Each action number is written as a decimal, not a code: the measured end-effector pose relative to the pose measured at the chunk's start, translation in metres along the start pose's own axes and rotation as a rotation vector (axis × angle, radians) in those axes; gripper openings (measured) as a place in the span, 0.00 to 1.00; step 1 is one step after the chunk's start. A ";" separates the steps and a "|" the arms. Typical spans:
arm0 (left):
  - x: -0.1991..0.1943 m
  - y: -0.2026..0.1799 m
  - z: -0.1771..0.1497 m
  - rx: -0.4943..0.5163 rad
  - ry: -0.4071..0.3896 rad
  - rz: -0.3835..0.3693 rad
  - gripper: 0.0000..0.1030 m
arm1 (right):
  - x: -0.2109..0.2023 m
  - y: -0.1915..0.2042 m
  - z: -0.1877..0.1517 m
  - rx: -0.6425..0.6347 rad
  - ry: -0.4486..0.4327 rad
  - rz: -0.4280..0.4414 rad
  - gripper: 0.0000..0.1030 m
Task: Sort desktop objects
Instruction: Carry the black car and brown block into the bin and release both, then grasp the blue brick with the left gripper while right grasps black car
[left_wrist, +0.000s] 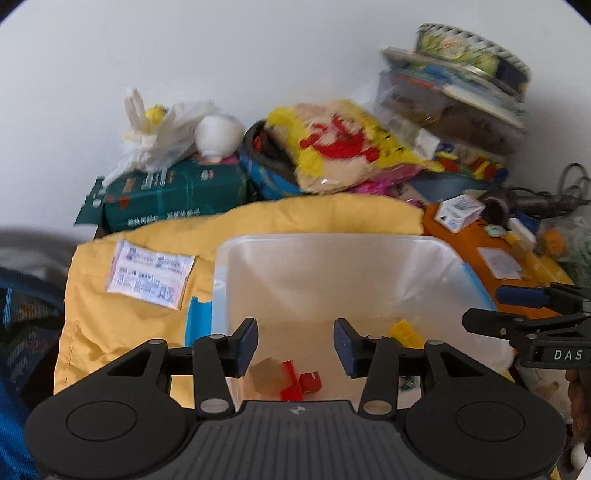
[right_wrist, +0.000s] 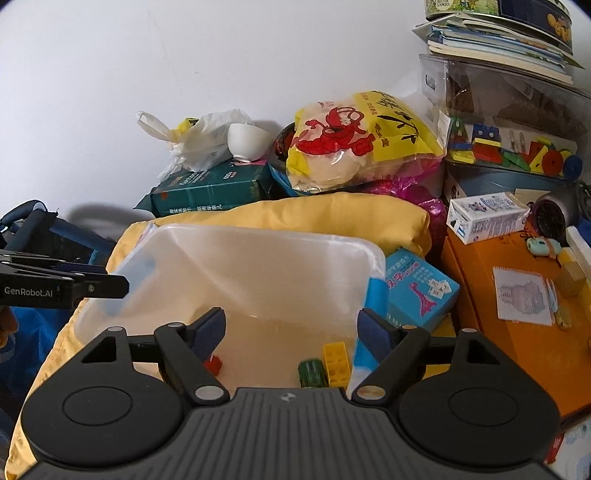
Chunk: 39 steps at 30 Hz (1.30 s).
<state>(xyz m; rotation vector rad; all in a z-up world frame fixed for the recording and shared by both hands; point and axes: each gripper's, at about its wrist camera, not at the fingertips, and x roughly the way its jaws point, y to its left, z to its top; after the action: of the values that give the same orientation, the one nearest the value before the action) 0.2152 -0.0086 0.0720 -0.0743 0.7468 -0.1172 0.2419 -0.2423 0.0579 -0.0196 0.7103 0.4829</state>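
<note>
Both claws are hanging over the same translucent plastic bin (left_wrist: 332, 273), and neither one has anything in it; the left claw (left_wrist: 295, 345) has its jaws spread to a medium gap with just air between the blue pads, and the right claw (right_wrist: 291, 332) is spread wider, also carrying nothing and touching nothing that I can see

Down in the bin: a tan block (left_wrist: 266, 376) sitting right against some red blocks (left_wrist: 301, 380) under the left claw, a yellow brick (right_wrist: 336, 363) over toward the right wall, and a little dark green toy (right_wrist: 312, 373) just beside that brick; so the sorted bits are on the bin floor, not in either claw

The bin sits on a yellow padded bag (left_wrist: 122, 325) with a white label (left_wrist: 149, 277) stuck on it; to the right there's an orange box (right_wrist: 517, 332) with a small white carton (right_wrist: 487, 218) lying on top and a wooden cube (right_wrist: 571, 280) near its far edge; a light blue box (right_wrist: 417, 288) is wedged between the bin and the orange box; behind it all is a big yellow snack bag (right_wrist: 362, 144) and a dark green package (right_wrist: 210, 192) against the wall
</note>
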 end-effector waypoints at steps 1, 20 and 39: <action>-0.009 -0.001 -0.008 0.013 -0.020 -0.021 0.48 | -0.004 0.001 -0.003 0.000 -0.006 0.011 0.79; -0.018 -0.047 -0.190 -0.008 0.177 -0.134 0.47 | -0.054 0.046 -0.180 -0.079 0.199 0.098 0.77; -0.015 -0.034 -0.210 -0.029 0.201 -0.131 0.29 | -0.042 0.075 -0.200 -0.170 0.236 0.135 0.77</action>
<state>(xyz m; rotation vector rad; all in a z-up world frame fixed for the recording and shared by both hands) 0.0587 -0.0453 -0.0675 -0.1405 0.9445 -0.2414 0.0575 -0.2290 -0.0570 -0.1919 0.9034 0.6773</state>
